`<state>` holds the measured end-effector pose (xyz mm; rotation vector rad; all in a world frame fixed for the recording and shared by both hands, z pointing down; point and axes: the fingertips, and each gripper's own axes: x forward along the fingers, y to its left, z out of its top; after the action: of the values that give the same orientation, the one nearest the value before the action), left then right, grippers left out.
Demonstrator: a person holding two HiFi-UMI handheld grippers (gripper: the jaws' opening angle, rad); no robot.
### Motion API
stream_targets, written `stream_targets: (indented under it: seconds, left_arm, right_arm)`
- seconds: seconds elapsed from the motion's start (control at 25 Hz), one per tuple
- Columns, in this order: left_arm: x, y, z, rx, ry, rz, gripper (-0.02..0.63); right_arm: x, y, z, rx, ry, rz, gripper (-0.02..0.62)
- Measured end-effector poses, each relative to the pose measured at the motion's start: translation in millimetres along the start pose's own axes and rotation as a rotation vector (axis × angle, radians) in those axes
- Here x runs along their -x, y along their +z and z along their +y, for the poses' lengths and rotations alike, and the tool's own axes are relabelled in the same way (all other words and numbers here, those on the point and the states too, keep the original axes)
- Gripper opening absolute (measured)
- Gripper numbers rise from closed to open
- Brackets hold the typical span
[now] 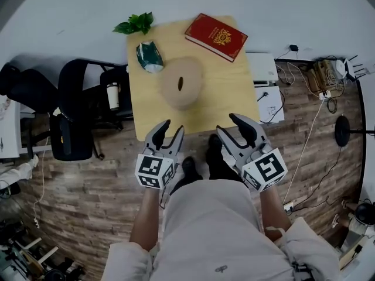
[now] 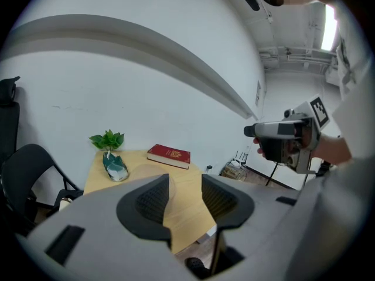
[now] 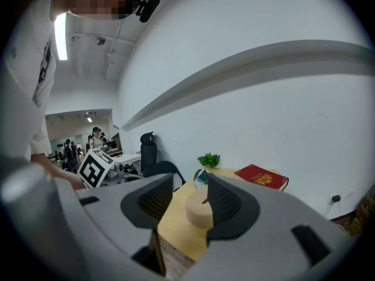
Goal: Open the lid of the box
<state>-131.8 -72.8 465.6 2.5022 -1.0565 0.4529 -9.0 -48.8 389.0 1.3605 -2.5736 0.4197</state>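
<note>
Two grippers, both open and empty. Your left gripper (image 1: 171, 127) hovers at the desk's (image 1: 229, 93) near edge. The round tan box (image 1: 182, 82) sits closed at mid-desk, contents hidden, beyond both grippers and between them, untouched. Your right gripper (image 1: 227, 124) hovers opposite. A red book (image 1: 216, 36) lies far right.

Wooden table (image 1: 225, 92): red book (image 1: 215, 36) at far right corner, leafy plant (image 1: 135, 23) at far left edge, crumpled teal pouch (image 1: 149, 57) just nearer. Black chairs (image 1: 75, 119) left of table, white cup (image 1: 113, 96) among them. Cables (image 1: 319, 78) on floor, right.
</note>
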Motion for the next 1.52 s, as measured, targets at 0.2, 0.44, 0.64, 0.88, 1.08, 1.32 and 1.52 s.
stream_targets:
  seconds: [0.2,0.44,0.64,0.88,1.08,1.32,1.52]
  left_arm:
    - [-23.7,-1.8,-0.3,-0.006,0.024,0.018,0.155]
    - [-52.9,-9.0,-0.8,-0.018,0.059,0.057,0.164]
    - [-71.4,-16.9,2.1,-0.055,0.096,0.096,0.169]
    - [-94.6,-28.9,13.5,-0.142,0.131,0.164,0.175]
    - [-107.3,-36.8,20.5,-0.246,0.150,0.224,0.181]
    - [-121.2,-53.7,22.1,-0.362,0.146,0.305,0.192]
    - [-130.6,-59.8,24.7,-0.412,0.138,0.331,0.201]
  right_arm:
    - [-9.3,-4.9,-16.4,-0.002,0.047,0.016,0.170]
    - [-19.5,-9.5,-37.3,-0.007,0.102,0.033,0.170]
    - [-24.6,-14.2,-53.2,0.000,0.149,0.049,0.170]
    - [-26.7,-23.4,-68.2,0.002,0.196,0.075,0.170]
    - [-21.8,-33.4,-78.7,0.000,0.218,0.088,0.170]
    - [-15.8,-46.1,-88.1,-0.005,0.226,0.102,0.170]
    - [-14.7,-59.8,-87.7,-0.017,0.235,0.125,0.170]
